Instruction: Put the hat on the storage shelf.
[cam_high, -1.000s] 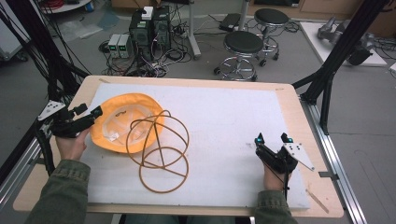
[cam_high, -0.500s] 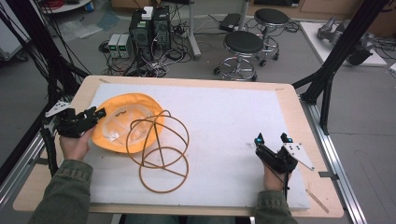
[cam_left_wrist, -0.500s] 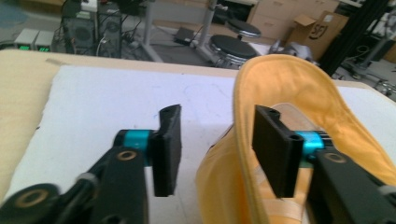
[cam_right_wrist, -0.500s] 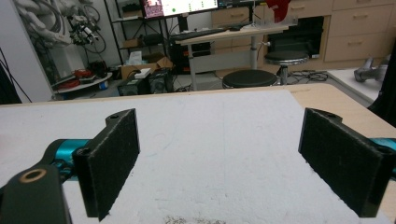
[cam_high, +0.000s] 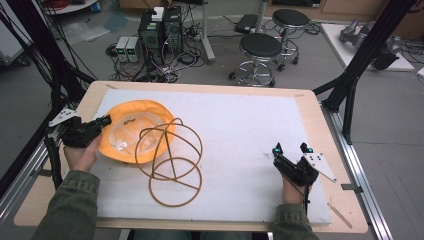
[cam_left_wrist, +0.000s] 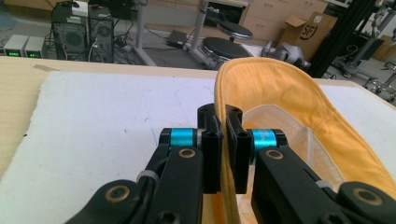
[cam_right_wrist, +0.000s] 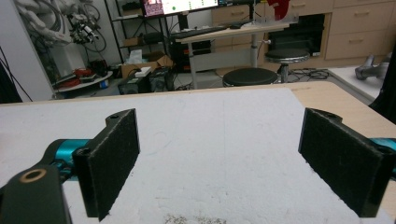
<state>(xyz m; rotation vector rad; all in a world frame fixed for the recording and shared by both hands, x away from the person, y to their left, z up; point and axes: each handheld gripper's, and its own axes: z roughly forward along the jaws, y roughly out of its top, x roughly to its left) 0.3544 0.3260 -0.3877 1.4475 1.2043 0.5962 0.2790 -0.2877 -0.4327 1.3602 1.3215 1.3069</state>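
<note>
White foam sheet (cam_high: 240, 125) covers most of the wooden table (cam_high: 310, 105), a bare wood margin left around it. On the floor beyond the far edge: two black round stools (cam_high: 261, 46) on chrome bases, one nearer, one farther right. Left of the stools, two dark computer towers (cam_high: 161, 30) with small grey boxes (cam_high: 127, 48) beside them and tangled cables around. Black frame struts (cam_high: 360, 65) rise at the table's right side. Wooden cabinets (cam_right_wrist: 359, 28) line the back wall in the right gripper view.
</note>
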